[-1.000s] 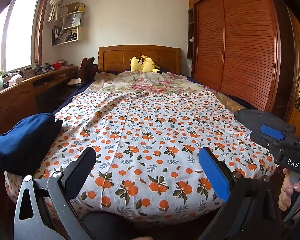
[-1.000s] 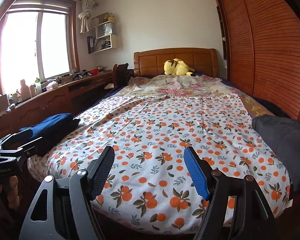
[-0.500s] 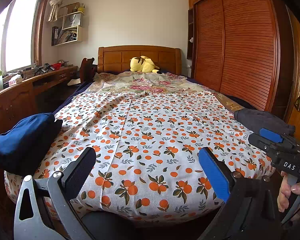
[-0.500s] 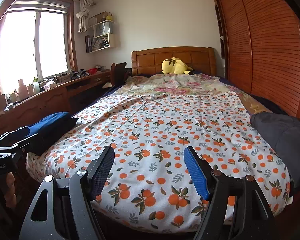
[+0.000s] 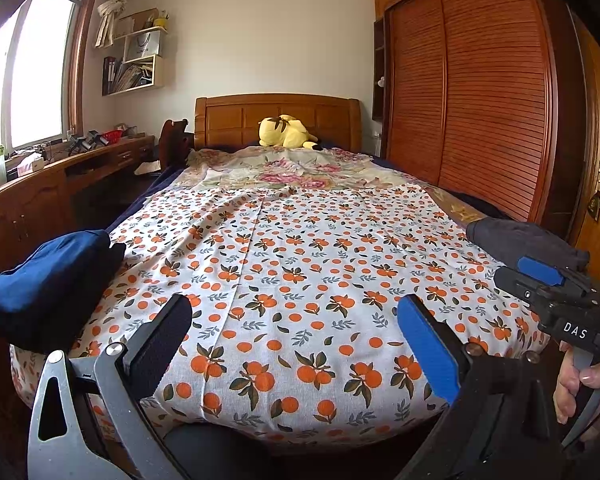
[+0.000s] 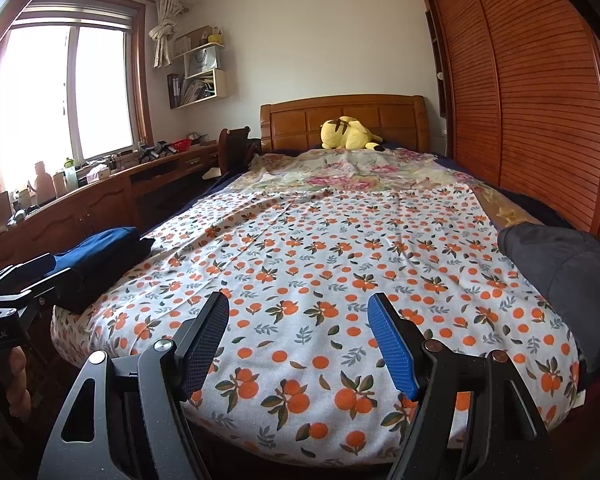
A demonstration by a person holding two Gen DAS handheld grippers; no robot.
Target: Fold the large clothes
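Note:
A bed (image 5: 300, 272) covered by a white sheet with orange fruit print fills both views. A folded dark blue garment (image 5: 48, 280) lies on its near left corner; it also shows in the right wrist view (image 6: 100, 252). A dark grey garment (image 5: 520, 240) lies bunched on the near right edge, also in the right wrist view (image 6: 560, 272). My left gripper (image 5: 296, 340) is open and empty at the foot of the bed. My right gripper (image 6: 298, 340) is open and empty, also at the foot, and shows in the left wrist view (image 5: 548, 280).
A yellow plush toy (image 5: 284, 132) lies by the wooden headboard. A flowered cloth (image 5: 292, 168) covers the far end. A long wooden desk (image 5: 60, 184) with clutter runs along the left under the window. A slatted wardrobe (image 5: 480, 100) stands on the right.
Both grippers have drifted slightly, the right one a little back and lower. Nothing was grasped; the garments have not moved.

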